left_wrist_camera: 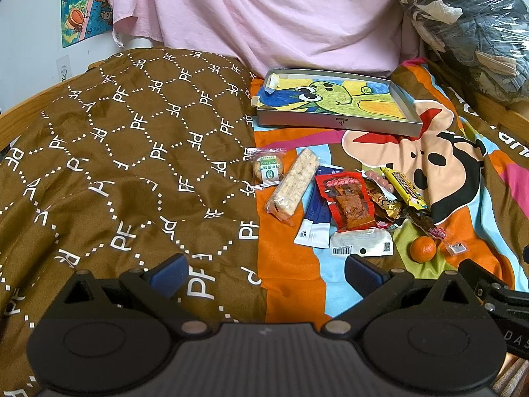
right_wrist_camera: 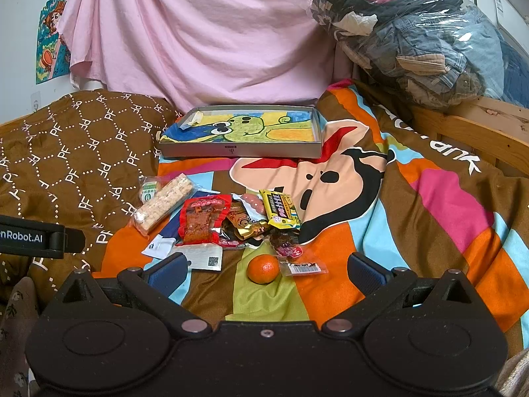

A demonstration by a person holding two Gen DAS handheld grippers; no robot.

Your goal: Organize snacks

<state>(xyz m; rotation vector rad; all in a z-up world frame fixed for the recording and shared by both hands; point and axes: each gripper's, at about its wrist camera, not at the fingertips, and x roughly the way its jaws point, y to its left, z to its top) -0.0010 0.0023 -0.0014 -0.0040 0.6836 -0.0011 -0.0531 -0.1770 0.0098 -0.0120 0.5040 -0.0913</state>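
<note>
Left gripper (left_wrist_camera: 264,273): jaws spread wide, nothing held, hovering at near edge of bedspread. Right gripper (right_wrist_camera: 266,269): likewise wide and empty.

Snack pile (right_wrist_camera: 228,221): loose heap mid-bedspread, near side of shallow tray (right_wrist_camera: 238,150).
- Rice-cracker bar (right_wrist_camera: 165,203): light, probably brittle; grip across the narrow width.
- Red pouch (right_wrist_camera: 201,220): limp, slick film; pinch at sealed edge.
- Yellow packet (right_wrist_camera: 281,211): small, crinkly.
- Mandarin (right_wrist_camera: 263,268): round, likely to roll, nearest.

Tray rim low; open bedspread right of pile.
</note>
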